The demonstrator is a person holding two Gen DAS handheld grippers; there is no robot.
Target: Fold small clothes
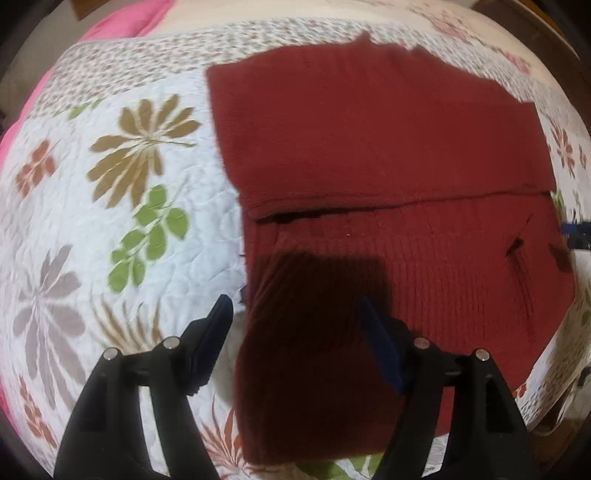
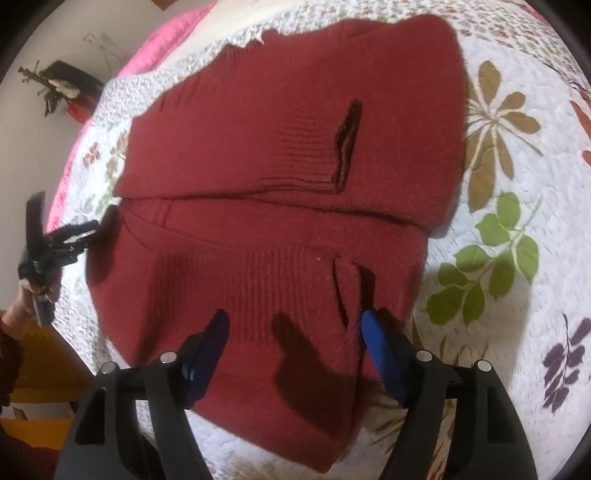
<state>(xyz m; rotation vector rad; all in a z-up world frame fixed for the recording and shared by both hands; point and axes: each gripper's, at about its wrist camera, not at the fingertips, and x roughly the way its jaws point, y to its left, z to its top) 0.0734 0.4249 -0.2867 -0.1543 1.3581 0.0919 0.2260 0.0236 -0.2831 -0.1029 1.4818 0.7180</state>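
- Black arms with blue fingertips frame the bottom of each wrist view; the left gripper (image 1: 295,306) hangs spread wide above the near edge of the red sweater (image 1: 369,155), gripping nothing.
- Likewise the right gripper (image 2: 295,321) is splayed apart over the sweater (image 2: 288,155), its shadow falling on the ribbed knit, and nothing sits between its fingers.
- Folded partway, the sweater lies flat on a white quilt (image 1: 110,206) printed with flowers and leaves, one layer overlapping another along a straight seam.
- From the right wrist view, the left gripper (image 2: 79,232) shows at the sweater's far-left edge, held by a hand (image 2: 31,291).
- Pink bedding (image 2: 173,33) borders the quilt's far side.
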